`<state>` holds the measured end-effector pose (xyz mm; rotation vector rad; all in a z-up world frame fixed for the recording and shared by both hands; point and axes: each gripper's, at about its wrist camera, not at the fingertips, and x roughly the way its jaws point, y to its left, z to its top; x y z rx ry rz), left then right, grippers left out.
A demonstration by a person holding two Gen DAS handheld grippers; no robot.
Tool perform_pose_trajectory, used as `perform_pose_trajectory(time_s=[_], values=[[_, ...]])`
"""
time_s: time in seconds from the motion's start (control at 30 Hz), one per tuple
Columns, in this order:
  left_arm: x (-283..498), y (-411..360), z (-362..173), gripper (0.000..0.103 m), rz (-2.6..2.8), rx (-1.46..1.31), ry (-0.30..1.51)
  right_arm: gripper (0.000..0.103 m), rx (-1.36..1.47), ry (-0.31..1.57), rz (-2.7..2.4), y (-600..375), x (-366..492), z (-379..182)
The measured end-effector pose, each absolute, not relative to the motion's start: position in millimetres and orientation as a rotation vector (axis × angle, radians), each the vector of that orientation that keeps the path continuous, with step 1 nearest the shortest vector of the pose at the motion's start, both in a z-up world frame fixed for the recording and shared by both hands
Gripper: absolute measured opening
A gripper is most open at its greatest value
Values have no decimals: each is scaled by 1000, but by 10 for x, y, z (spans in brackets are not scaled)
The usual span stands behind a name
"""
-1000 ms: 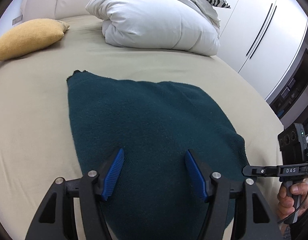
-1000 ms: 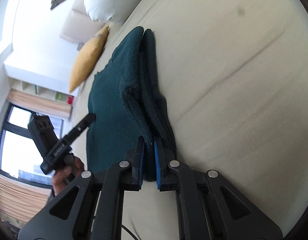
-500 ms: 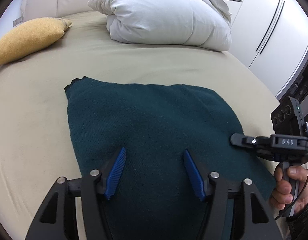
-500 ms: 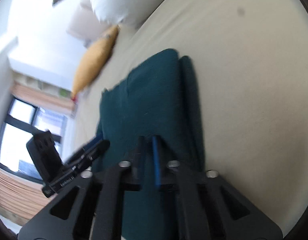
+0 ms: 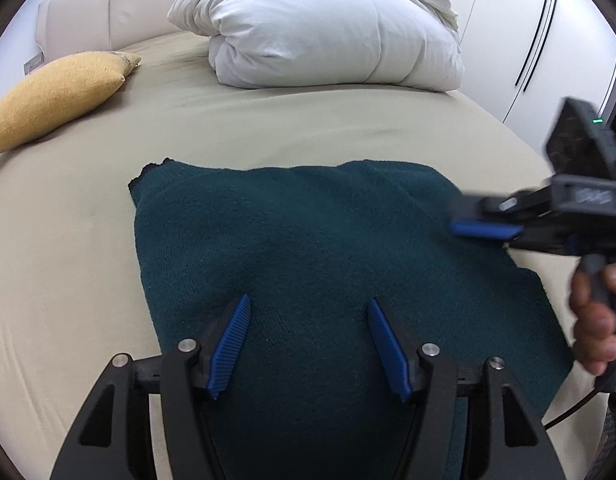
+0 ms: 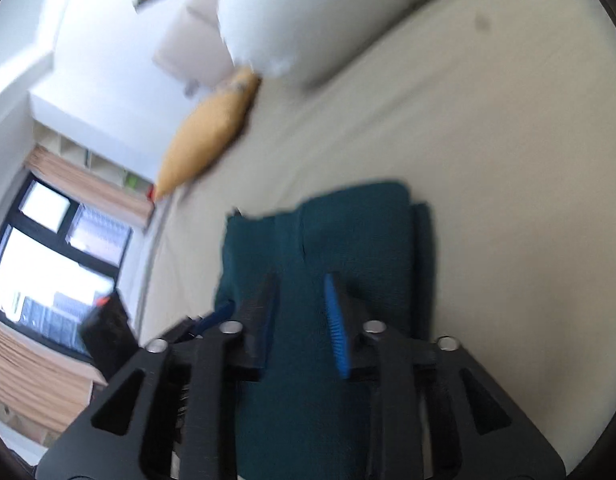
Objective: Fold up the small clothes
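Observation:
A dark teal knitted garment [image 5: 308, 240] lies folded flat on the beige bed sheet [image 5: 67, 280]. My left gripper [image 5: 308, 304] hovers open over its near edge, with only cloth below and nothing between the pads. My right gripper [image 6: 301, 284] is above the same garment [image 6: 348, 248], its jaws opening with nothing pressed between them. In the left wrist view its fingers [image 5: 484, 229] reach in from the right over the garment's right side, held by a hand [image 5: 596, 312]. The right wrist view is blurred.
A rolled white duvet [image 5: 328, 32] and a mustard cushion [image 5: 55, 96] lie at the head of the bed. White wardrobe doors [image 5: 540, 40] stand to the right. The right wrist view shows a window [image 6: 47, 260] beyond the bed's far side.
The right gripper carried the garment's edge across, then parted its jaws and let go. The garment went from bunched and slanted to a flatter rectangle. The left gripper barely moved.

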<state>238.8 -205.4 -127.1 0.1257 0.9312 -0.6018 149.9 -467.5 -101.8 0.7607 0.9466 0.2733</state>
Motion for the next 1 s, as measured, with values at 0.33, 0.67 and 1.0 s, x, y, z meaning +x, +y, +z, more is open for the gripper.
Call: perform_pose_trajectory(time_s=[0.33, 0.67, 1.0], values=[[2384, -2007, -1257, 64, -621, 93, 916, 45, 775, 860, 33, -5155, 1186, -1031], [2273, -1176, -1019, 67, -530, -266, 905, 67, 752, 924, 200, -5008, 827, -861], [2441, -1287, -1476, 68, -557, -377, 1136, 48, 755, 1051, 221, -4759, 1011, -1180]])
